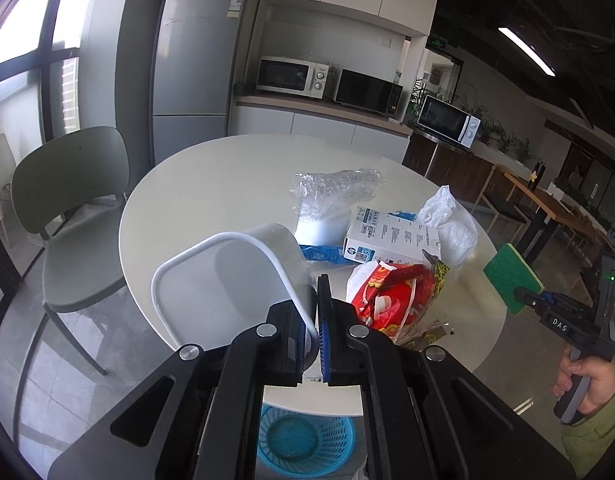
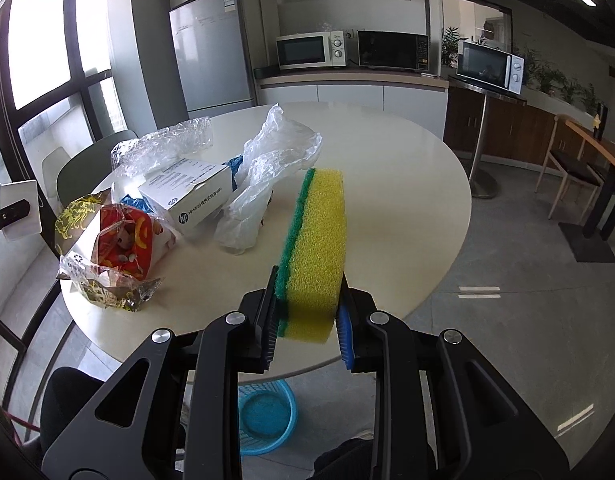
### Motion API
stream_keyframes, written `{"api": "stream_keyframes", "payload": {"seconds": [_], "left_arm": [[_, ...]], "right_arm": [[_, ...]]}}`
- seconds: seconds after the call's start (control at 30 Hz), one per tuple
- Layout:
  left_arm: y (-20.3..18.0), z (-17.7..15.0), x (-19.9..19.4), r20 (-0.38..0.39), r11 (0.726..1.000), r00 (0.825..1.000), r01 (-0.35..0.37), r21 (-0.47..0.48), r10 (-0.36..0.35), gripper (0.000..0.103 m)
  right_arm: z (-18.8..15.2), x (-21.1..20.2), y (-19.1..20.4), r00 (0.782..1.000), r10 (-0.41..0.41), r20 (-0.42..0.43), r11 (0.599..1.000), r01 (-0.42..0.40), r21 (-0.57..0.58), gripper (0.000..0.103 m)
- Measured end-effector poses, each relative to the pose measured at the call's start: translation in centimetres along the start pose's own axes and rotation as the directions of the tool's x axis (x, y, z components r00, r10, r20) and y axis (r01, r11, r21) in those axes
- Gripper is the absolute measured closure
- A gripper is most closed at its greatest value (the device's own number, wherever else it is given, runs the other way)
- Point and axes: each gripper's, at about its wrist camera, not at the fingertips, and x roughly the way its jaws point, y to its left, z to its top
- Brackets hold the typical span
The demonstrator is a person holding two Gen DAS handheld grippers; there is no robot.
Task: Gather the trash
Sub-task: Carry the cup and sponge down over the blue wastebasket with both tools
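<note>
the left gripper [image 1: 316,312] is clamped on the rim of a white paper cup [image 1: 235,276] at lower centre. the right gripper [image 2: 307,312] squeezes a yellow-green sponge [image 2: 315,248] mid-frame above the round table [image 2: 407,184]; a blue basket [image 2: 265,416] sits bottom centre.

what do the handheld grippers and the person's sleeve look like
Both grippers are black plastic, with angular linkage arms joined by round silver pivot bolts and ribbed blue pads inside the fingers. The left gripper and right gripper match. Seen from the left wrist, the right one has a grey handle, white letters DAS and a green light. The sleeve is light green.
</note>
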Motion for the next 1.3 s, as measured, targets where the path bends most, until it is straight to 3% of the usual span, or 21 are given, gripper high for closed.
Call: {"api": "stream_keyframes", "payload": {"seconds": [0.47, 0.67, 0.8, 1.2, 1.3], "left_arm": [[-2.4, -4.6, -4.9, -0.007, 0.996, 1.0, -0.014, 0.086, 0.014, 0.099], [-3.9, -7.3, -5.6, -0.057, 0.993, 0.998, 0.03, 0.118, -0.023, 0.099], [-4.4, -8.8, -5.0, -0.098, 0.991, 0.993, 0.074, 0.112, -0.063, 0.099], [-4.9, -14.2, -0.9, -0.262, 0.986, 0.964, 0.086, 0.142, -0.046, 0.099], [-4.9, -15.5, 0.4, -0.297, 0.986, 0.954, 0.094, 0.135, -0.05, 0.099]], "right_arm": [[-3.4, -6.5, 3.5, 0.993, 0.118, 0.021, 0.993, -0.117, -0.018, 0.08], [-5.6, -8.8, 6.1, 0.981, 0.193, -0.002, 0.98, -0.193, -0.056, 0.08], [-7.2, -9.4, 7.5, 0.973, 0.229, -0.037, 0.971, -0.231, -0.069, 0.08], [-12.3, -7.4, 9.5, 0.94, 0.286, -0.185, 0.951, -0.302, -0.065, 0.08], [-13.6, -5.5, 9.7, 0.922, 0.303, -0.241, 0.945, -0.323, -0.047, 0.08]]}}
